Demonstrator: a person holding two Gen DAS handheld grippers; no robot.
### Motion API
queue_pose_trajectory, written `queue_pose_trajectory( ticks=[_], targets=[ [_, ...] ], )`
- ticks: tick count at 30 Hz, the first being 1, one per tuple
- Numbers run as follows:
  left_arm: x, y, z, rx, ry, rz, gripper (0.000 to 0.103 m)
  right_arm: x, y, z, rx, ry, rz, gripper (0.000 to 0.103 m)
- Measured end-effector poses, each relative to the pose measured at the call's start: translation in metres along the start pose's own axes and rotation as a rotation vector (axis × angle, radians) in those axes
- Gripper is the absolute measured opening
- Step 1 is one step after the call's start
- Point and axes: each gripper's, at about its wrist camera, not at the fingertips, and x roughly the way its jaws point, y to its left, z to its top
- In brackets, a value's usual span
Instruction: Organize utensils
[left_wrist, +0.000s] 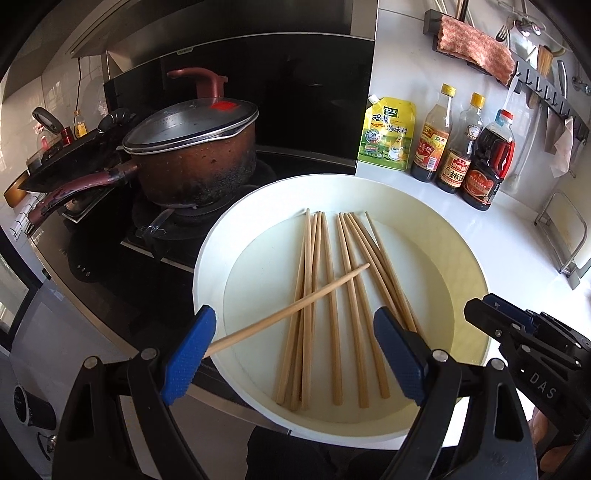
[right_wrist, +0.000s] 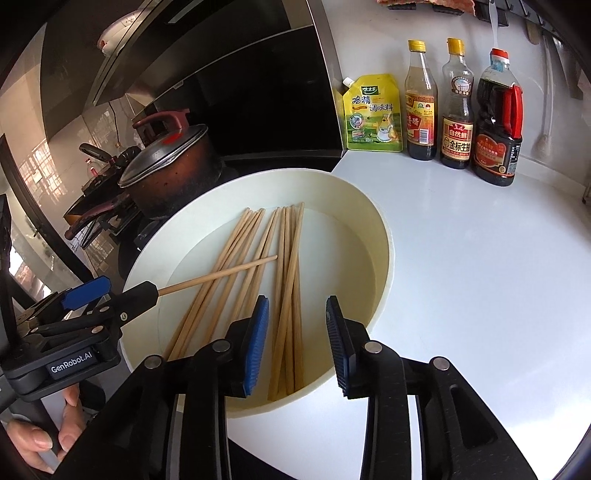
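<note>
Blue pads frame my near view on both cameras. My left hand-held gripper (left_wrist: 295, 354) stands wide open at the bottom of the left wrist frame; one loose chopstick (left_wrist: 291, 310) runs out from behind its left pad (left_wrist: 188, 356) and lies diagonally across the others, and whether it touches that pad I cannot tell. Nothing is pinched between the two pads. My right hand-held gripper (right_wrist: 297, 347) sits at lower centre of the right wrist frame, jaws parted a modest way, gripping nothing, hanging over the near ends of the chopsticks. A hand (right_wrist: 40, 432) shows at the lower left of that frame, on the left unit's grip.

Next out: wooden chopsticks (left_wrist: 332, 306) lie in two loose bundles on the floor of a round white basin (left_wrist: 207, 273), centre frame, running near to far. The basin rests on the white tabletop (right_wrist: 480, 277), its left edge beside the stove.

Further: brown lidded pot (left_wrist: 195, 155) at mid left. Upper right, against the wall: yellow seasoning pouch (left_wrist: 388, 129) and three sauce bottles (left_wrist: 458, 147) in a row.
</note>
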Motion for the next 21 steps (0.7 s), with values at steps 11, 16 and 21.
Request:
queue_pose_trajectory(
  ticks=[11, 16, 21],
  targets=[
    [-0.008, -0.004, -0.007, -0.002, -0.005, 0.007, 0.087, -0.012, 0.001, -0.008, -0.006, -0.020, -0.009, 0.036],
    [-0.012, -0.008, -0.010, 0.002, -0.008, 0.008, 0.091, -0.016, 0.000, -0.011, -0.007, -0.025, -0.013, 0.040],
    [-0.016, -0.010, -0.014, 0.000, -0.011, 0.006, 0.093, -0.020, -0.002, -0.014, -0.003, -0.029, -0.021, 0.041]
  ],
)
